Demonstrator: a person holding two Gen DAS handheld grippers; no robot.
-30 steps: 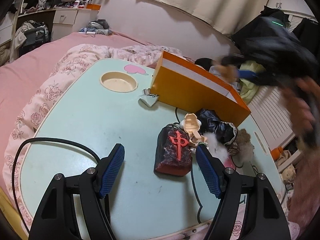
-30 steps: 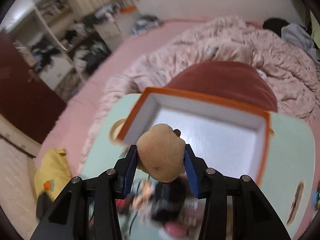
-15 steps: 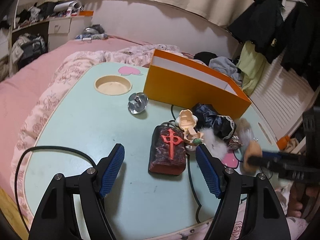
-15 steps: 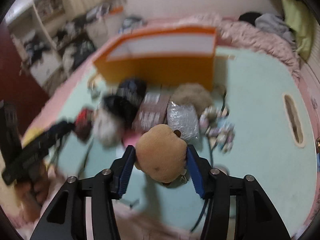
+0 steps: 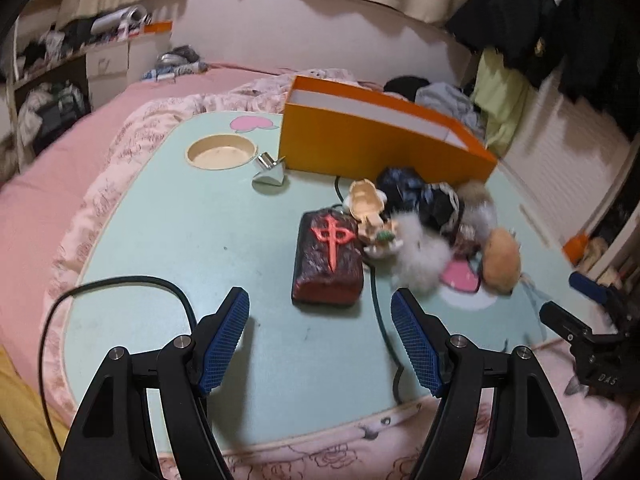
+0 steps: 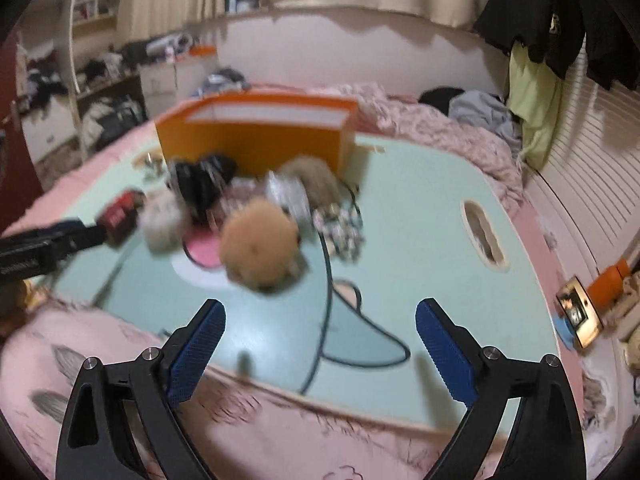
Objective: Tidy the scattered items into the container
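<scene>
An orange box (image 5: 380, 148) with a white inside stands at the back of the mint table (image 5: 180, 240). In front of it lies a pile: a dark red block with a red character (image 5: 328, 256), a cream figure (image 5: 366, 204), black bundles (image 5: 420, 196), a white fluffy ball (image 5: 416, 256) and a tan plush (image 5: 500, 256). My left gripper (image 5: 318, 293) stands open just short of the red block. My right gripper (image 6: 320, 306) is opening with nothing between its jaws. The tan plush (image 6: 258, 244), blurred, sits ahead of it at the pile's near edge.
A silver top (image 5: 270, 174) lies by a round recess (image 5: 221, 152) in the table. A black cable (image 5: 120, 284) loops over the near left. A handle slot (image 6: 482, 236) cuts the table's right side. Pink bedding surrounds the table, and an orange bottle (image 6: 608, 280) stands beyond.
My right gripper swung from above the orange box down to the table's near edge and let go of the tan plush, now free by the pile. The left gripper stayed open, its view slightly rolled.
</scene>
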